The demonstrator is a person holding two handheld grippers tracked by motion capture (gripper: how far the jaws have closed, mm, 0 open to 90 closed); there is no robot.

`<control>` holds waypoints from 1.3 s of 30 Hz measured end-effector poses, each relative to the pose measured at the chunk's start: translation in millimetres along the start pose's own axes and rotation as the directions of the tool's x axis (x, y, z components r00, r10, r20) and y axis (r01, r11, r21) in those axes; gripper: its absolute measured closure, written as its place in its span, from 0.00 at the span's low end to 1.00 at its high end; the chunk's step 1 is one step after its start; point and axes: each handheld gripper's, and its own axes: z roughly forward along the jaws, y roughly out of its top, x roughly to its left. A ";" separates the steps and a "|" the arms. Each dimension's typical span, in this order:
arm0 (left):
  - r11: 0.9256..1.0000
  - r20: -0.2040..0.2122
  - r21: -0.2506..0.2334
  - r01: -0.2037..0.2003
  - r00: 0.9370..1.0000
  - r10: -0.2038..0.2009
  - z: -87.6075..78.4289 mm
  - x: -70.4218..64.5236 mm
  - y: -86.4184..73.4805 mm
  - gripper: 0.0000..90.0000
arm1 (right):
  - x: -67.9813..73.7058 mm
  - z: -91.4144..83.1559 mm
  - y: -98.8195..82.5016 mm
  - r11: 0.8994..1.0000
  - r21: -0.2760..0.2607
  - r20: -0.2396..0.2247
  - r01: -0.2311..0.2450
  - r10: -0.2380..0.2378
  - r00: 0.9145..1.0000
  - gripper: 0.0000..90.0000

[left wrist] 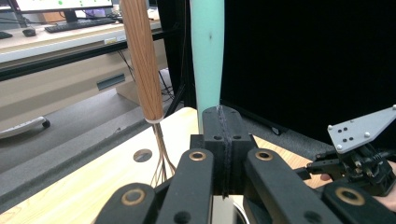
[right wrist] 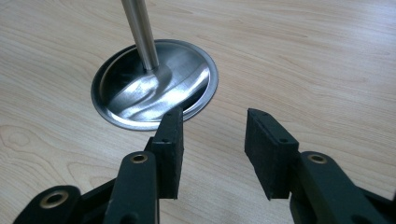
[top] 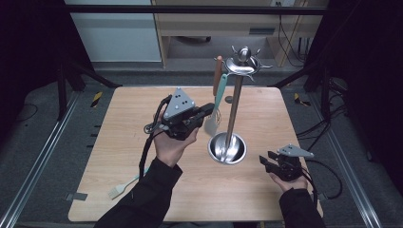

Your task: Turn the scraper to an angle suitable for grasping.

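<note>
A steel utensil stand [top: 233, 109] rises from a round dish base [top: 227, 148] at the table's middle. From its hooks hang a whisk with a wooden handle [top: 217, 71] and a teal-handled spatula [top: 220, 90]. My left gripper [top: 209, 110] is raised just left of the spatula. In the left gripper view its jaws [left wrist: 223, 112] are pressed together, and the teal handle [left wrist: 207, 51] rises right behind their tips, with the whisk handle [left wrist: 142, 60] to the left. My right gripper [top: 265, 159] rests low, right of the base, open and empty [right wrist: 212, 149], facing the dish [right wrist: 154, 86].
A pastry brush with a teal handle [top: 124, 184] lies near the table's front left edge. A small round hole [top: 229, 99] sits in the tabletop behind the stand. Dark frame posts flank the table, and cables trail on the floor at the right.
</note>
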 end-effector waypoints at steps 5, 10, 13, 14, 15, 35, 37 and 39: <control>1.000 -0.005 0.006 -0.002 1.000 0.002 -2.2 1.3 -2.4 1.00 | -0.2 -0.3 0.0 1.000 0.000 -0.001 0.000 0.000 1.000 0.64; 1.000 -0.014 0.027 0.014 1.000 -0.013 -7.5 9.3 -12.4 1.00 | -0.7 -1.0 0.9 1.000 -0.008 -0.001 0.004 -0.004 1.000 0.63; 0.998 -0.015 0.058 0.024 1.000 -0.023 -9.4 16.7 -24.3 0.97 | -2.0 -3.0 2.8 1.000 -0.025 0.004 0.003 -0.003 1.000 0.63; 0.997 -0.019 0.070 0.021 1.000 -0.020 -10.2 19.8 -29.2 0.96 | -1.7 -3.9 3.7 0.999 -0.034 0.004 0.000 0.001 1.000 0.63; 0.996 -0.022 0.086 0.025 0.999 -0.023 -11.0 22.9 -34.5 0.95 | -1.9 -4.9 4.6 0.999 -0.043 0.004 -0.005 0.005 1.000 0.63; 0.921 -0.161 0.369 0.126 0.984 -0.070 -48.3 84.5 -169.9 0.60 | 4.0 -31.7 38.8 0.981 -0.196 -0.004 -0.003 0.002 1.000 0.65; 0.915 -0.170 0.384 0.126 0.983 -0.064 -53.3 86.9 -178.2 0.58 | 4.1 -36.1 43.0 0.977 -0.213 -0.004 -0.001 0.000 1.000 0.66; 0.918 -0.177 0.374 0.132 0.982 -0.069 -58.7 89.1 -186.8 0.58 | 4.1 -40.9 47.9 0.973 -0.232 -0.003 -0.005 0.004 1.000 0.68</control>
